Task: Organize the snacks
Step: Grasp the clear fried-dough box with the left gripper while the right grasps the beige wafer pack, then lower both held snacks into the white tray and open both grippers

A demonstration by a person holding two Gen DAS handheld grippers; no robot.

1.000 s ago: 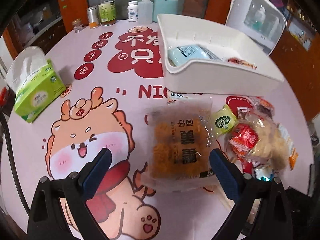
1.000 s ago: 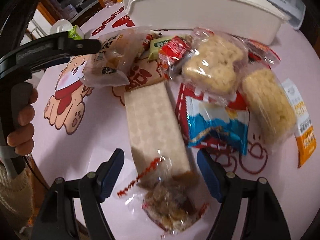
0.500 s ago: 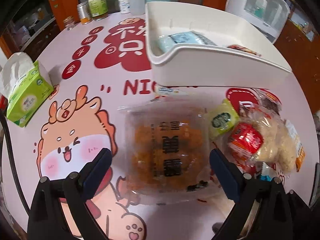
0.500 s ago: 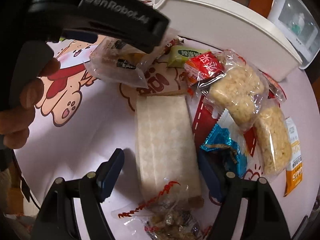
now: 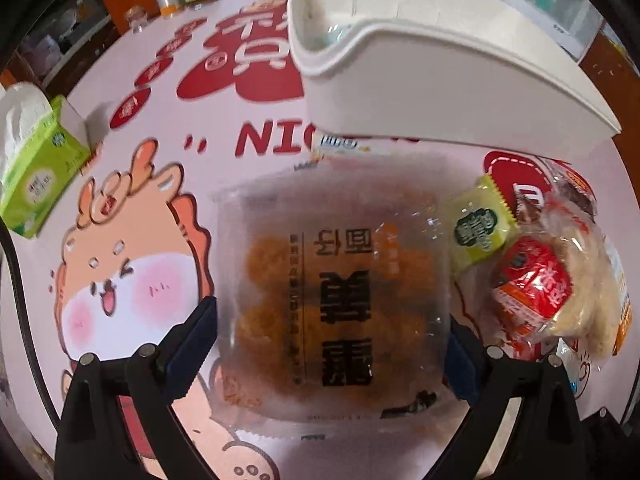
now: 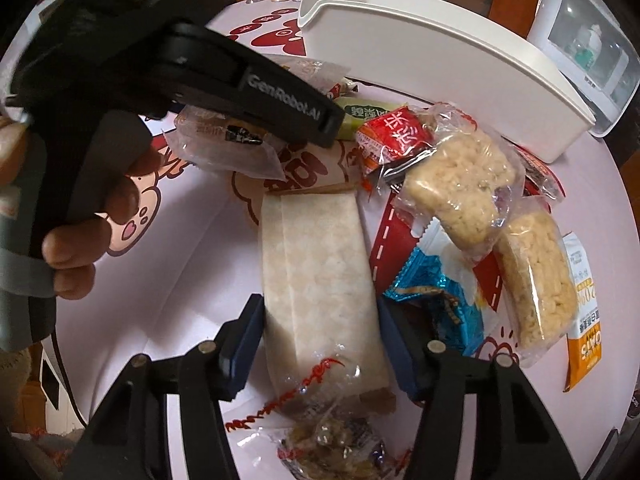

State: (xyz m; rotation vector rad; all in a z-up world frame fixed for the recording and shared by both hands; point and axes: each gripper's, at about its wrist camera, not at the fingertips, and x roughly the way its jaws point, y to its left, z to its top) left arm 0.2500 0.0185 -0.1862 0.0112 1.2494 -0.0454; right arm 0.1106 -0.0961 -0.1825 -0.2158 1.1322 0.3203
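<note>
White bin contents hidden, snack pile overlapping

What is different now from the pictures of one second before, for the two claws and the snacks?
The left claw came down over the clear packet of brown cakes, still open. The right claw has just been closing around the long white packet, its pads now at the sides. The snacks and the white bin stayed in place.

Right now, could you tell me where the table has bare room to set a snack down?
Bare: the printed pink tablecloth between the green tissue box and the clear brown-pastry packet. Crowded: right of that packet, snacks pile below the white plastic bin.
</note>
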